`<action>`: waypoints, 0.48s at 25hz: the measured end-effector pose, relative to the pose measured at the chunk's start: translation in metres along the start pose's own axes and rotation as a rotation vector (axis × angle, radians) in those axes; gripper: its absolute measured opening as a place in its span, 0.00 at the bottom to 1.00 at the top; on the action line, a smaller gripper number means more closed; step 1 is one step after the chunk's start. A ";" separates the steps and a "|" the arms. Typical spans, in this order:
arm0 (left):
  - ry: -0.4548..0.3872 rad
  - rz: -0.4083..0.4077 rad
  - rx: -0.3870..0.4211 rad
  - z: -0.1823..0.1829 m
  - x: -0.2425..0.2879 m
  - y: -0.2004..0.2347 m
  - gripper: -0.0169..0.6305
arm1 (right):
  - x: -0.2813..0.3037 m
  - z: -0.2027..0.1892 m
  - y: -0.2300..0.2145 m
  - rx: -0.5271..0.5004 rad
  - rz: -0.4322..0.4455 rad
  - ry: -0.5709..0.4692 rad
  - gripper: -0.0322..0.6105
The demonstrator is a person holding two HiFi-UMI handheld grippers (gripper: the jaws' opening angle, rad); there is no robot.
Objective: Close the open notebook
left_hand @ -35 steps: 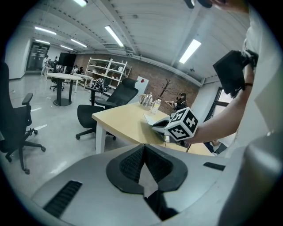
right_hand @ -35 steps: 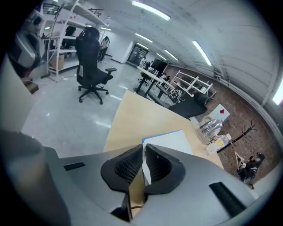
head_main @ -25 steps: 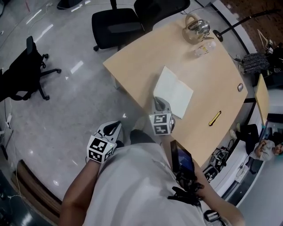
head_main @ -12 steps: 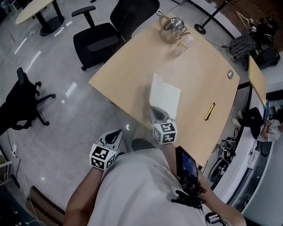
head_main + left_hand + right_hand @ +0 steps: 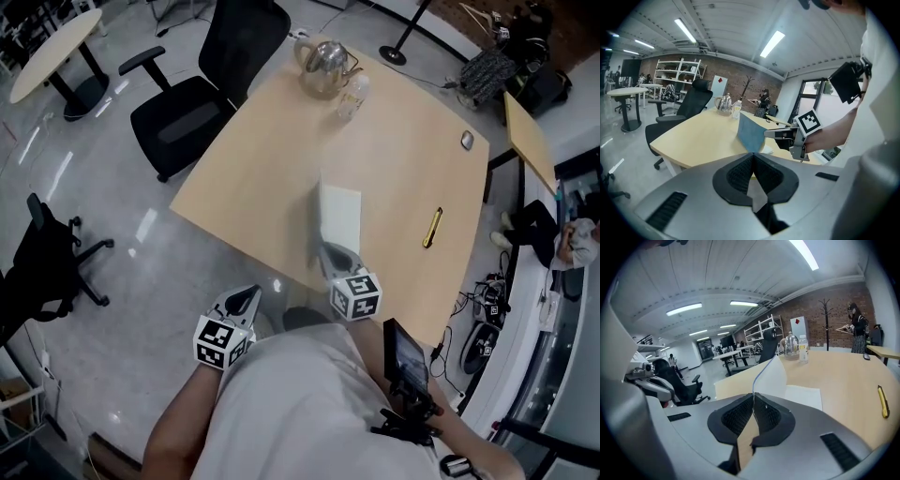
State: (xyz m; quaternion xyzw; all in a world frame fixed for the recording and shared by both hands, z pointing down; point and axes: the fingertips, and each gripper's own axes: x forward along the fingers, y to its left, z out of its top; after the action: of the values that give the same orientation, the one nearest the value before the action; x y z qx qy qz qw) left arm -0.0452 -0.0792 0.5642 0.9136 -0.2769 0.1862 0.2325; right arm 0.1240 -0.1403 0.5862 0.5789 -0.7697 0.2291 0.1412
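The notebook lies on the tan table. Its right half rests flat, and its left half, blue outside and white inside, stands nearly upright. My right gripper is shut on the near edge of that raised half, which sits pinched between the pads. My left gripper hangs over the floor left of the table's near corner. It is shut with nothing in it, and it looks across at the right gripper.
At the table's far end stand a glass teapot and a small bottle. A yellow pen lies right of the notebook, and a small grey object sits near the right edge. A black office chair stands at the far left side.
The notebook lay open and flat; its left half has swung up to nearly upright in the right gripper. Both grippers have shifted slightly, the left still off the table.
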 end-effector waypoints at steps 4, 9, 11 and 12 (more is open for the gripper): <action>0.017 -0.025 0.021 0.001 0.006 -0.004 0.03 | -0.011 -0.006 -0.013 0.022 -0.042 -0.003 0.09; 0.034 -0.048 0.041 0.007 0.018 -0.009 0.03 | -0.020 -0.012 -0.033 0.056 -0.083 0.002 0.09; 0.042 -0.054 0.049 0.008 0.021 -0.011 0.03 | -0.022 -0.015 -0.039 0.061 -0.099 0.006 0.09; 0.046 -0.057 0.053 0.009 0.023 -0.011 0.03 | -0.024 -0.016 -0.042 0.063 -0.109 0.008 0.09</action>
State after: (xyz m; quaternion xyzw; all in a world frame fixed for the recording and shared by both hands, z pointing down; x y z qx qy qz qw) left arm -0.0188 -0.0852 0.5638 0.9225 -0.2403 0.2074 0.2199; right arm 0.1705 -0.1218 0.5967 0.6232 -0.7289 0.2474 0.1381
